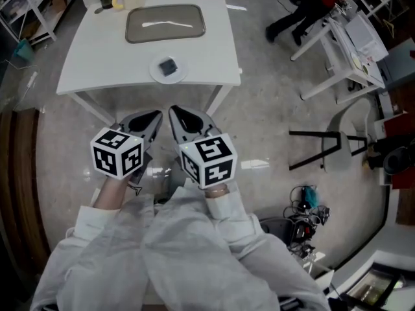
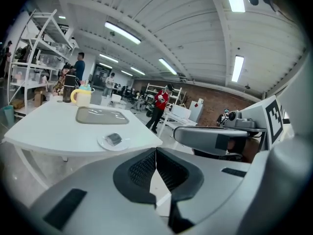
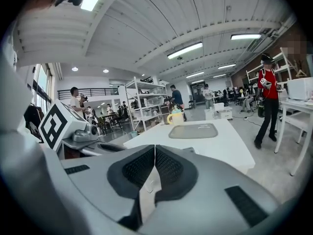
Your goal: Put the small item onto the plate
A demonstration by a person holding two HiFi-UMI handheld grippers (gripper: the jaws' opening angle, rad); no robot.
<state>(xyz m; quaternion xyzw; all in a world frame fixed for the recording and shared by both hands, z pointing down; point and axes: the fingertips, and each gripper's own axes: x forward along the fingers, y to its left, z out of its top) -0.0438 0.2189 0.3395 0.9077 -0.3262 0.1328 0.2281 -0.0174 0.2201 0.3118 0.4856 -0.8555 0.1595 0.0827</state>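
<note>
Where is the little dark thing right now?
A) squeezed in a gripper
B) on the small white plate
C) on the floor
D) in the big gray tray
B: the little dark thing sits on the small white plate, near the front edge of the table.

Seen from the head camera, high above and tilted steeply down, a white rectangular table [image 1: 84, 57] stands ahead. The two gripper views look from low, nearly level, over their own jaws toward that table; all three share its grey rounded tray [image 1: 165, 23].
</note>
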